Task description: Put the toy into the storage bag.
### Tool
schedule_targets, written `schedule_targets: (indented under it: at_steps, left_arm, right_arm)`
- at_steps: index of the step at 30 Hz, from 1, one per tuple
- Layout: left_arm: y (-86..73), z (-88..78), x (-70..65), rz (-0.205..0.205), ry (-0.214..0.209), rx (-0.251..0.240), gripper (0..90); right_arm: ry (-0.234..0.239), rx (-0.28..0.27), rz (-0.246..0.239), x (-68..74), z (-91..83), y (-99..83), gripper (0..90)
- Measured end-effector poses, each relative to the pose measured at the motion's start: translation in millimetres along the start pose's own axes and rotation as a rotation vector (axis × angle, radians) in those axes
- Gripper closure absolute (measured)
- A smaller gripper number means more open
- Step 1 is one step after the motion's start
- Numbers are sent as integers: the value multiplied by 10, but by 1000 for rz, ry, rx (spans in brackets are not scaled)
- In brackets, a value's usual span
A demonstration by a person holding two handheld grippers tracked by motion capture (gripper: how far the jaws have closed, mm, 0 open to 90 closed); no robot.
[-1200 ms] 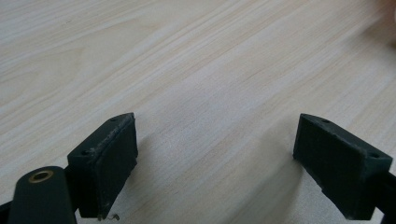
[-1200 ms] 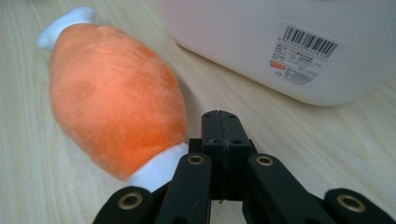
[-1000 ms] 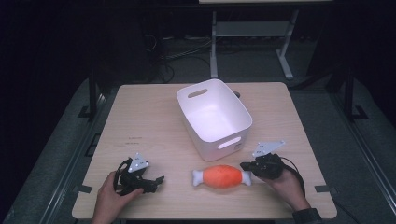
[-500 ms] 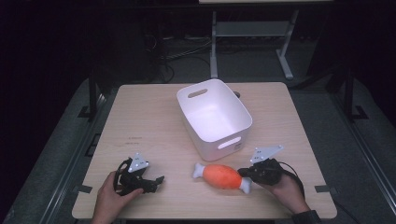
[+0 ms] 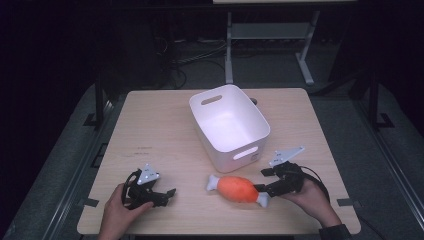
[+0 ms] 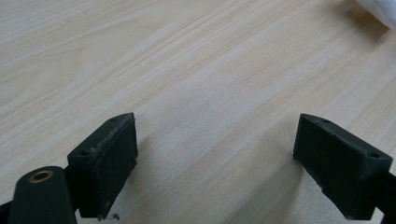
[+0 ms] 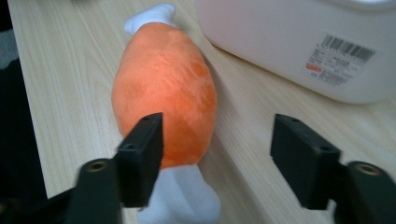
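Orange plush drumstick toy with white bone ends [image 5: 238, 189], lying on its side on the pale wooden bench [image 5: 160, 125], lower centre of the high view, just in front of the white plastic bin with handle slots [image 5: 230, 125] and apart from its near wall. The right tongs [image 5: 263, 188] sit at the toy's lower-right white end; in the right gripper view [image 7: 219, 154] the jaws stand wide, one black jaw beside the orange body [image 7: 166, 98] and the white end below it, the other out over bare bench, so nothing is gripped yet. The bin's labelled wall [image 7: 299, 46] fills the upper right of that view. The left tongs [image 5: 167, 193] rest at the lower left of the high view, well apart from the toy; the left gripper view [image 6: 215, 168] shows the jaws spread wide over bare wood grain. Progress, as judged: the toy is not yet grasped or lifted, and the bin holds nothing visible. Remaining, most likely: close on the toy, raise it, and carry it over the rim into the bin.
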State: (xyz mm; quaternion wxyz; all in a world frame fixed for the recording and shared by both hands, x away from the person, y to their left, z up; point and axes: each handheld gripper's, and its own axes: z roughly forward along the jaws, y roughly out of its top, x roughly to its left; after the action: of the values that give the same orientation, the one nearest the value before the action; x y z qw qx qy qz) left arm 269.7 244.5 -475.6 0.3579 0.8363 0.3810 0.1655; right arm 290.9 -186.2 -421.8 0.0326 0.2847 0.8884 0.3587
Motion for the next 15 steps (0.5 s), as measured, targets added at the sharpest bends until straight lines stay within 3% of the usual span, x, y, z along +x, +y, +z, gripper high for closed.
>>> schedule_targets:
  at_steps: [3,6,15]
  left_arm:
    - [0,1,-1,-2,0,-2,128]
    - [0,0,0,0,0,0,128]
    - [0,0,1,1,0,1,128]
  right_arm:
    - [2,16,-17,21,10,38,281]
    - [5,47,-55,62,74,111,149]
    - [35,67,-117,134,195,230,17]
